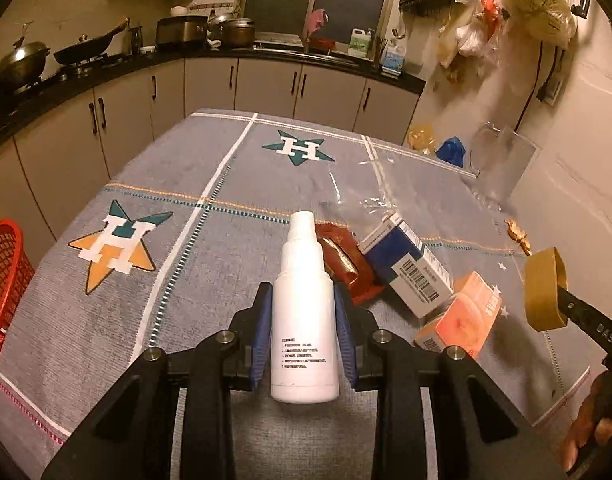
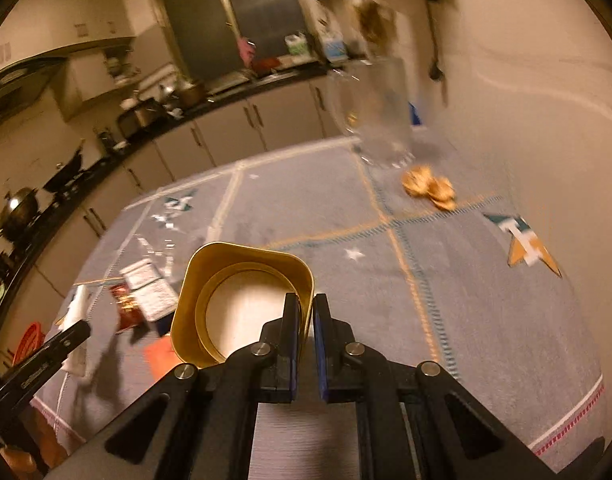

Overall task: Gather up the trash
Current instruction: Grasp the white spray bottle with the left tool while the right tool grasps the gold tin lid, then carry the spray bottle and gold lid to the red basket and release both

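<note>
My left gripper (image 1: 303, 300) is shut on a white spray bottle (image 1: 303, 320) and holds it upright above the table. My right gripper (image 2: 306, 312) is shut on the rim of a gold paper cup (image 2: 241, 300), also seen at the right of the left wrist view (image 1: 544, 290). On the grey star-print tablecloth (image 1: 145, 280) lie a red-brown sachet (image 1: 346, 260), a blue-and-white box (image 1: 410, 268), an orange box (image 1: 462, 316) and a clear plastic wrapper (image 1: 370, 192). Peel scraps (image 2: 428, 190) lie near the wall.
A red mesh basket (image 1: 3, 280) stands at the table's left edge. A clear glass pitcher (image 1: 500, 164) stands at the far right by the wall. A blue item (image 1: 450, 150) and a yellow bag (image 1: 422, 136) sit behind it. Kitchen counter with pots runs behind.
</note>
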Available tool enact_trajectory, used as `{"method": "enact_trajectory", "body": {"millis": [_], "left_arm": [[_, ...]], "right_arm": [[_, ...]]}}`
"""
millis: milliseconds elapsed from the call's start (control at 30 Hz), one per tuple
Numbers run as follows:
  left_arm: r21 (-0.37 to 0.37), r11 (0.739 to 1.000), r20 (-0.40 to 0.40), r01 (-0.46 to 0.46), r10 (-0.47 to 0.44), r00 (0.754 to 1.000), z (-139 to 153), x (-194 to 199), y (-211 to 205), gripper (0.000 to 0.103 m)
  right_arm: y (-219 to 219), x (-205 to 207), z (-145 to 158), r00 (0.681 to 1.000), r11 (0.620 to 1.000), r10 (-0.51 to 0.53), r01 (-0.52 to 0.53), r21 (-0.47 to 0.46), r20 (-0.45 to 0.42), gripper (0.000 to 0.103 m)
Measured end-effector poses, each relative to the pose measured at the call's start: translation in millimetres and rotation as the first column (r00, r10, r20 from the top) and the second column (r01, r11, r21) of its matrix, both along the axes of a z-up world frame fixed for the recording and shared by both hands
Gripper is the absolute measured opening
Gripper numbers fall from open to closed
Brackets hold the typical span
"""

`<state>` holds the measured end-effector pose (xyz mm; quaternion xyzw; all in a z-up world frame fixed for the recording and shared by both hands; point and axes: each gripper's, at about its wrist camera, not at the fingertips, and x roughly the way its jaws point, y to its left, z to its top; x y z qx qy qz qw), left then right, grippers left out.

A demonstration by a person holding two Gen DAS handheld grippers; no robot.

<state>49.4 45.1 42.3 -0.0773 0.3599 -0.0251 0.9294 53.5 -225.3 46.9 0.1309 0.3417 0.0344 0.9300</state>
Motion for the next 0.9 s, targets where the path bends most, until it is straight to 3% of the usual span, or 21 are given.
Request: {"method": "enact_trajectory", "body": {"millis": [133,267,633,900], "left_arm": [[0.027,1.000,0.015,-0.001,0.000,1.000,2,0,-5,0.029],[0.048,0.999,0.025,0.000,-0.001,1.000,2,-2,-9,0.029],[0.151,0.989,0.028,0.006,-0.010,1.000,-3,-4,-24,0.029],[0.181,0.983,0.066,-0.021,0.009,0.998,18,-23,-23,0.029]], "right_arm": [[16,-4,4,0.999,0.998,0.027,-0.026,-0.051,0.019,0.008],[22,-4,0,0.999,0.998,0.050,-0.050,-0.046,-0.003,0.008],[29,-14,11,0.994,0.995,0.098,-0.098,-0.015,0.044,0.008],[37,-23,17,0.990,0.992,0.123,-0.121,-0.029,0.073,0.008]]}}
